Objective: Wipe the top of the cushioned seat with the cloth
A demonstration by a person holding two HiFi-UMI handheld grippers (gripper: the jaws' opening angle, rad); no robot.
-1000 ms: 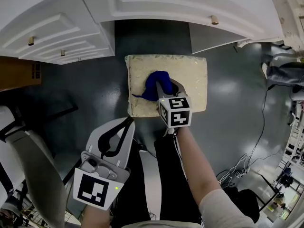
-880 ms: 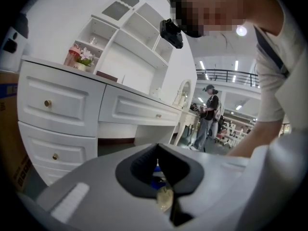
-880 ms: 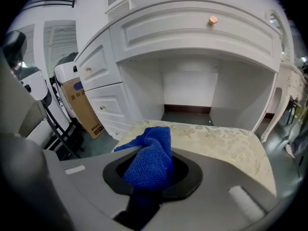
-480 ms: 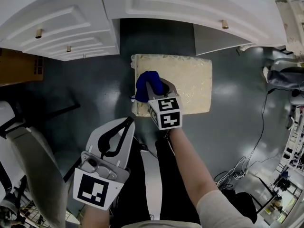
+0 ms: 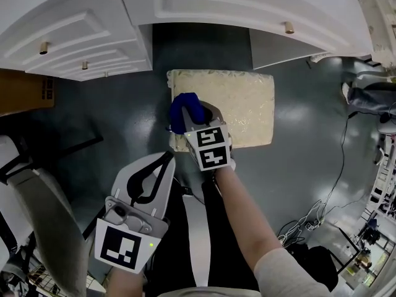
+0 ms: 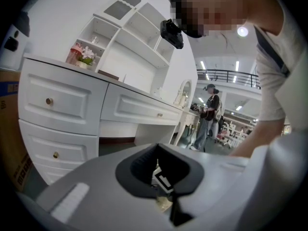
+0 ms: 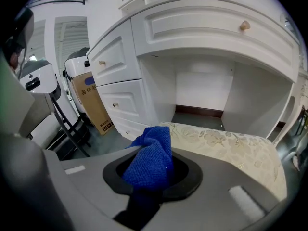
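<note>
The cream patterned cushioned seat (image 5: 244, 101) stands on the dark floor in front of the white dresser, and shows as well in the right gripper view (image 7: 231, 146). A blue cloth (image 5: 184, 111) rests on the seat's left near part, bunched up. My right gripper (image 5: 193, 121) is shut on that cloth (image 7: 150, 158), which bulges out between the jaws (image 7: 144, 186). My left gripper (image 5: 166, 158) hangs low at the left, away from the seat, over the person's lap. Its jaws (image 6: 166, 196) meet with nothing between them.
A white dresser (image 5: 80, 36) with brass-knobbed drawers runs along the far side, with a knee gap behind the seat. A cardboard box (image 5: 21, 91) sits at the left, a grey chair (image 5: 37, 209) at the near left. Cables (image 5: 309, 221) lie on the floor at the right.
My right gripper has dragged the blue cloth leftward across the seat, from near its middle to its left near part. The left gripper has stayed where it was.
</note>
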